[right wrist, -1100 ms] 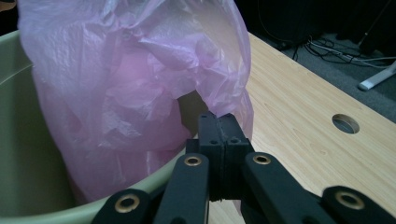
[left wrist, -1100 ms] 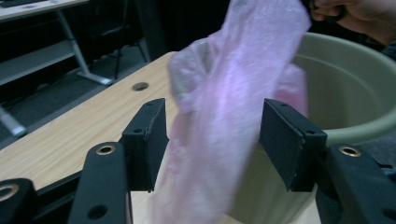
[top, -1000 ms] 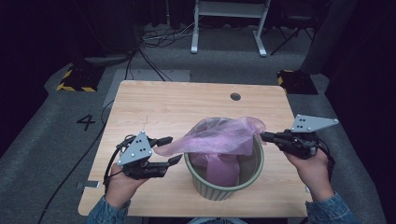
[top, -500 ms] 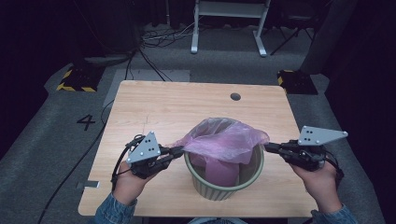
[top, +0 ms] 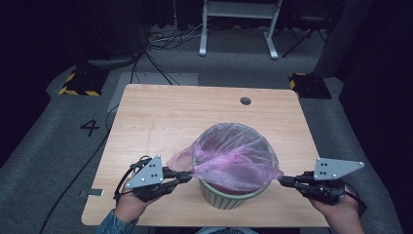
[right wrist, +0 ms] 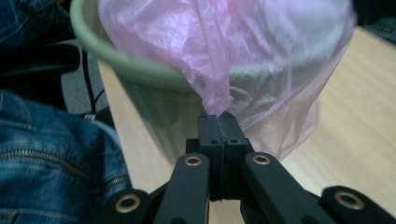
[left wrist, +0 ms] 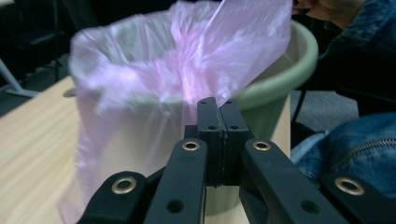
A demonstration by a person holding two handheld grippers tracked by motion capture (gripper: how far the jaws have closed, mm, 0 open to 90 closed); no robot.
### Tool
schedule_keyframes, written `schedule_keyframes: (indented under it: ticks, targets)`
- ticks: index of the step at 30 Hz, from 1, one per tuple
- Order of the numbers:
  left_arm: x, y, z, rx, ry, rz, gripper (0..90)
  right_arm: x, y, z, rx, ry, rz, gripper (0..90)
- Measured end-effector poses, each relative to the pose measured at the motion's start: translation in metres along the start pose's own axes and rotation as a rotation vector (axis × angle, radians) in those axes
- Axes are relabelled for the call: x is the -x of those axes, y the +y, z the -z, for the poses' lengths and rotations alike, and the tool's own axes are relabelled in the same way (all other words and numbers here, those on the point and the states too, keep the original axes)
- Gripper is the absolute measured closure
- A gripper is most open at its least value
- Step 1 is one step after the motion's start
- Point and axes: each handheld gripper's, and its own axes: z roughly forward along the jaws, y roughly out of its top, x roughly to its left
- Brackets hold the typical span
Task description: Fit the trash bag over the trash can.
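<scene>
1. A second ago the jaws of the left gripper (top: pixel 187 176) stood apart beside the pink bag (top: pixel 234 158); they have just been closing and now sit pressed together on a fold of the film, as the left gripper view (left wrist: pixel 217 109) shows, with the plastic rising straight out of the pads.
2. The right gripper (top: pixel 282 181) was clamped on the bag's opposite edge before and is clamped on it now, the film pinched to a point at its tips in the right gripper view (right wrist: pixel 218 116). It has swung outward and lower, toward the table's near right.
3. The bag, earlier lifted in a loose hump above the green bin (top: pixel 229 199), now lies stretched across the bin's mouth, with slack draped over the left and right sides of the rim.
4. The bin stands near the front edge of the wooden table (top: pixel 160 117).
5. With both edges gripped, the liner looks ready to be drawn down around the rim; the near side seems the least covered.
</scene>
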Motion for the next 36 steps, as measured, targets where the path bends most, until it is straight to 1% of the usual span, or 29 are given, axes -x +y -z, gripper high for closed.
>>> schedule_keyframes:
  ticks: [4,5,7,9,11,12,13,15,16,18,19,21,22,23,25,26,28,29,31,33,35,36]
  targets:
    - [0.005,-0.005,-0.006,-0.026,-0.032,-0.039,89.5,0.002,-0.018,-0.01,-0.052,0.026,-0.027,90.0]
    - [0.005,-0.006,-0.007,-0.026,-0.038,-0.04,89.4,0.002,-0.021,-0.013,-0.062,0.035,-0.035,90.0]
    - [0.004,-0.009,-0.011,-0.027,-0.067,-0.036,89.4,0.003,-0.029,-0.019,-0.087,0.045,-0.046,90.0]
    - [0.003,-0.013,-0.015,-0.027,-0.084,-0.027,89.4,0.005,-0.035,-0.026,-0.105,0.054,-0.057,90.0]
    - [0.001,-0.016,-0.017,-0.013,-0.099,-0.015,89.4,0.008,-0.04,-0.031,-0.111,0.072,-0.073,90.0]
    - [0.001,-0.017,-0.017,-0.01,-0.103,-0.01,89.5,0.01,-0.043,-0.034,-0.102,0.091,-0.089,90.0]
    - [0.0,-0.018,-0.017,-0.002,-0.109,-0.004,89.5,0.011,-0.044,-0.035,-0.099,0.1,-0.097,90.0]
    - [0.002,-0.018,-0.017,-0.004,-0.117,-0.014,89.5,0.012,-0.046,-0.037,-0.094,0.117,-0.105,90.0]
    - [0.004,-0.018,-0.017,-0.011,-0.129,-0.033,89.5,0.011,-0.047,-0.038,-0.098,0.12,-0.103,90.0]
    - [0.006,-0.018,-0.019,-0.025,-0.131,-0.047,89.6,0.009,-0.049,-0.041,-0.126,0.129,-0.096,90.0]
    - [0.008,-0.019,-0.02,-0.038,-0.131,-0.055,89.6,0.008,-0.05,-0.042,-0.138,0.129,-0.096,90.0]
    - [0.008,-0.02,-0.024,-0.052,-0.132,-0.053,89.6,0.009,-0.054,-0.046,-0.164,0.124,-0.098,90.0]
    - [0.007,-0.021,-0.026,-0.068,-0.131,-0.055,89.7,0.009,-0.055,-0.047,-0.17,0.121,-0.101,90.0]
    - [0.007,-0.022,-0.029,-0.095,-0.122,-0.059,89.7,0.009,-0.058,-0.049,-0.181,0.115,-0.104,90.0]
    - [0.006,-0.027,-0.034,-0.15,-0.097,-0.068,89.7,0.01,-0.062,-0.054,-0.215,0.089,-0.1,90.0]
    - [0.005,-0.029,-0.036,-0.165,-0.092,-0.066,89.6,0.011,-0.065,-0.056,-0.232,0.076,-0.1,90.0]
    - [-0.001,-0.037,-0.039,-0.194,-0.085,-0.038,89.6,0.014,-0.072,-0.06,-0.251,0.066,-0.115,90.0]
    - [-0.003,-0.04,-0.04,-0.204,-0.077,-0.034,89.6,0.016,-0.075,-0.061,-0.257,0.059,-0.122,90.0]
    - [-0.008,-0.046,-0.042,-0.217,-0.074,-0.01,89.6,0.021,-0.082,-0.062,-0.259,0.051,-0.144,90.0]
    - [-0.01,-0.05,-0.043,-0.236,-0.071,0.0,89.6,0.025,-0.089,-0.063,-0.264,0.041,-0.166,90.0]
    - [-0.011,-0.053,-0.045,-0.255,-0.07,0.001,89.6,0.027,-0.094,-0.064,-0.276,0.033,-0.18,90.0]
    - [-0.011,-0.056,-0.046,-0.272,-0.072,0.004,89.6,0.027,-0.097,-0.065,-0.283,0.026,-0.188,90.0]
